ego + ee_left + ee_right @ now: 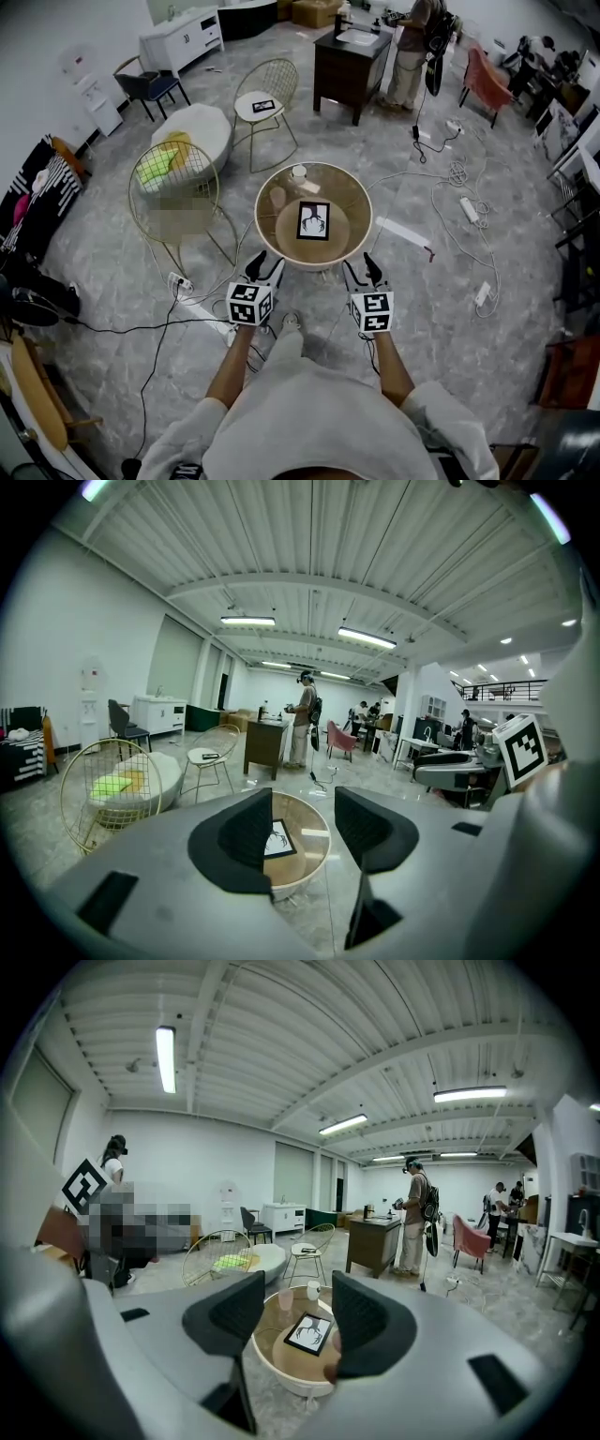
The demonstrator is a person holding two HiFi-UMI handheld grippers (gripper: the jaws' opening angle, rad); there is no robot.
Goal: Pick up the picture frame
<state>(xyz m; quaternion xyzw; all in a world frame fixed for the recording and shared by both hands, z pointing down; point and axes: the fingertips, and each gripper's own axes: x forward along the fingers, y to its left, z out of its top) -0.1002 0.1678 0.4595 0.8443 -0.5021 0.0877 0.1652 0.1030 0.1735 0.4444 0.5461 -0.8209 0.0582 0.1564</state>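
Black picture frame (313,220) flat mid-table (350,191), long axis away from us; left gripper (266,263), right gripper (361,266) equally near table, fingers apart, empty.

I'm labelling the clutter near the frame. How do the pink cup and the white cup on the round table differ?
The pink cup looks see-through, while the white cup is opaque. In the head view, the white cup sits by the table's far rim, and the pink cup stands left of it and nearer the picture frame. Both stand upright on the round table, beyond the frame.
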